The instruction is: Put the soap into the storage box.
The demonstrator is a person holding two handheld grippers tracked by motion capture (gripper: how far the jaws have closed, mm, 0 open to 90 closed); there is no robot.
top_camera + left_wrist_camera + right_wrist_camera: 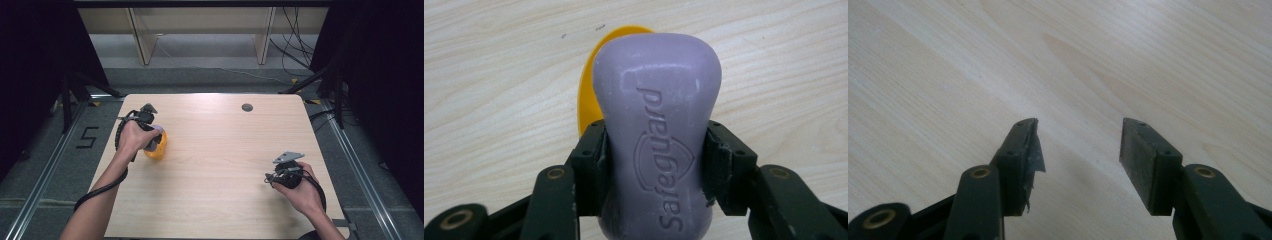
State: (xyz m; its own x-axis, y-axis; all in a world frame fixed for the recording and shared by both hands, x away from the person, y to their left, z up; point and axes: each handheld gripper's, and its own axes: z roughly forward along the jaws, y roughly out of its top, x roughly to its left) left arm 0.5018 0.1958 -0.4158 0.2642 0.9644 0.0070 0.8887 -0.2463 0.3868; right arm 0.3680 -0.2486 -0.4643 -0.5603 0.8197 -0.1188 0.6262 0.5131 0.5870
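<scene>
The left claw [654,150] was clamped across the waist of a purple Safeguard soap bar [656,130], holding it just over a yellow soap dish [589,95] near the left side of the bench [225,150], so the pick-up looked done (whether the bar already touched the dish could not be told). Setting it down and letting go seemingly remained; the right claw [1080,145] hung wide open and empty, well apart.
</scene>
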